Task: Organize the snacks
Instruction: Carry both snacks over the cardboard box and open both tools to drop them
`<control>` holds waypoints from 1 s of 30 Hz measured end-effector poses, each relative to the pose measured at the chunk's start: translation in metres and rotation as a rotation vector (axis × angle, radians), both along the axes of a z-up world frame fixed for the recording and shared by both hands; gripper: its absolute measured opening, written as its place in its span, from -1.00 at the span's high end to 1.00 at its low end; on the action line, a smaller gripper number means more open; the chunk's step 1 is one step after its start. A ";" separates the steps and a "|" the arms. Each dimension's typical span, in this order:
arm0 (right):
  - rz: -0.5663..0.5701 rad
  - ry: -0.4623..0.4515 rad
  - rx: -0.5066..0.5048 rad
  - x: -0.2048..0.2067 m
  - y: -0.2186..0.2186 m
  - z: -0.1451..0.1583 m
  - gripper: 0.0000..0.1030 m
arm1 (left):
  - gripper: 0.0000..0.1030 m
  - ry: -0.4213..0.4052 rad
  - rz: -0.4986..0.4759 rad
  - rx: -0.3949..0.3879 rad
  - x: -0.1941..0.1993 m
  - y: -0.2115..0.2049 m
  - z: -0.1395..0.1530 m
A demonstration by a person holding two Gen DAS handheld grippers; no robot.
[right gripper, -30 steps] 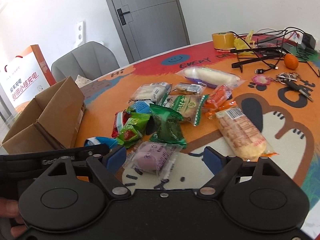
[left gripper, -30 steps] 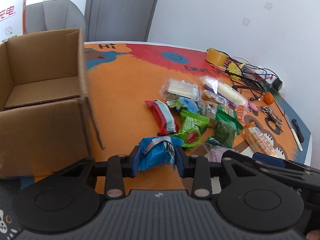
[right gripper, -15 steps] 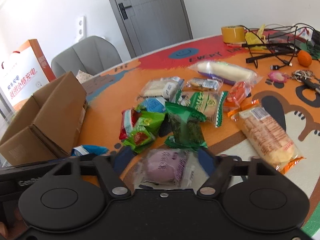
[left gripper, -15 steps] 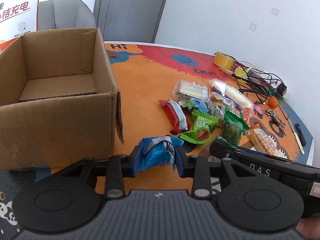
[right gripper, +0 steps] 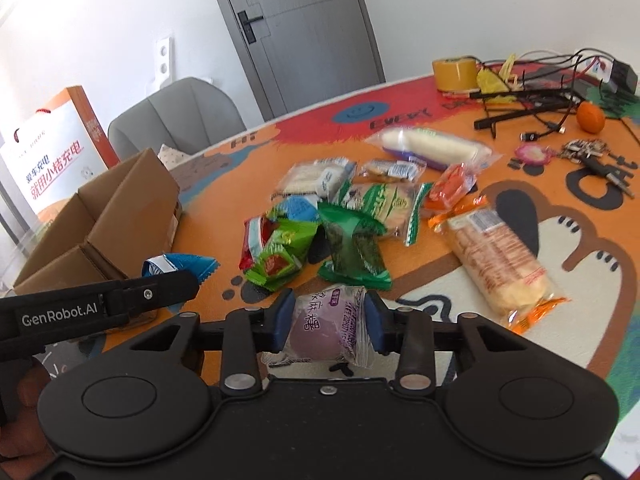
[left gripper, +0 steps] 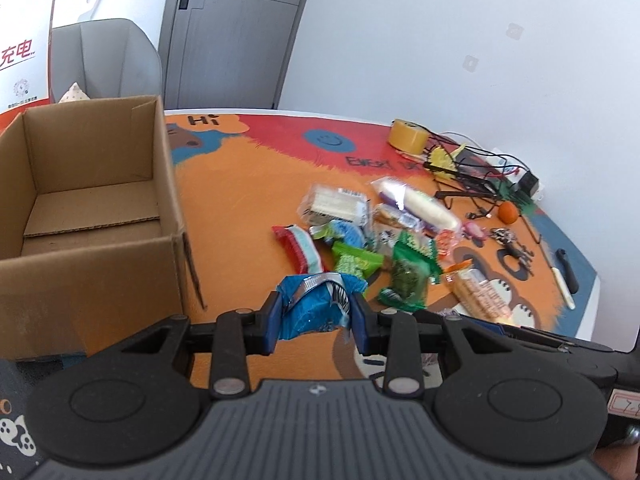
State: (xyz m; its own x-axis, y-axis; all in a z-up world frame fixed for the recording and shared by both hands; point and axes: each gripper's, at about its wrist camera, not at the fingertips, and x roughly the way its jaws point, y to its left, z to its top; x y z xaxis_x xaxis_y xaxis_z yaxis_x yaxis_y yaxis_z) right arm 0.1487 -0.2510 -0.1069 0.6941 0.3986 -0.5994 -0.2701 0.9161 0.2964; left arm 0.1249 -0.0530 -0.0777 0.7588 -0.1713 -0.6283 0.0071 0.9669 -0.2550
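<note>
1. Step in hand, by judgement: picking two snacks at once from the heap on the round table with the orange cartoon-printed cover (left gripper: 248, 216), for loading into the open brown cardboard box (left gripper: 92, 200).
2. Left gripper (left gripper: 316, 314): clamped on a crinkled blue foil snack packet (left gripper: 316, 304), held clear of the table, just right of the box's near corner.
3. Right gripper (right gripper: 328, 322): jaws closing, with the clear-wrapped purple round mochi cake (right gripper: 320, 332) between the blue pads; wrapper edges already pinched on both sides. Whether lifted or resting on the cover, cannot tell.
4. Box lying at the table's left side, flaps open, floor bare, nothing inside.
5. Left to sort, in a loose heap in mid-table: a dark green foil pack (right gripper: 352, 252), a long clear pack of pale biscuits (right gripper: 496, 256), a red-and-white striped packet (left gripper: 300, 248), among others.
6. Next, likely: carry the blue packet over the box rim and release well inside; finish the squeeze on the mochi, then lift.
7. Calls for a gentle squeeze only, the cake looking soft and its wrapper slippery.
</note>
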 end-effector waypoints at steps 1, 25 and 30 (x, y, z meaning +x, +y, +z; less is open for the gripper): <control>-0.001 -0.008 0.003 -0.001 0.000 0.003 0.26 | 0.33 -0.005 -0.007 -0.003 -0.001 0.000 0.003; 0.124 -0.147 0.069 -0.004 0.054 0.068 0.26 | 0.33 -0.165 0.127 0.026 -0.026 0.066 0.072; 0.155 -0.152 0.083 -0.002 0.074 0.073 0.26 | 0.33 -0.165 0.184 0.026 -0.030 0.093 0.074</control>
State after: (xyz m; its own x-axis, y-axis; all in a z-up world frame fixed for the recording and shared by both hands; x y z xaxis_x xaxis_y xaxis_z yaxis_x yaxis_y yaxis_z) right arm 0.1470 -0.1775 -0.0343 0.7003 0.5511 -0.4538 -0.4532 0.8343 0.3139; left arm 0.0945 0.0399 -0.0041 0.8683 -0.0063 -0.4961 -0.1303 0.9619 -0.2403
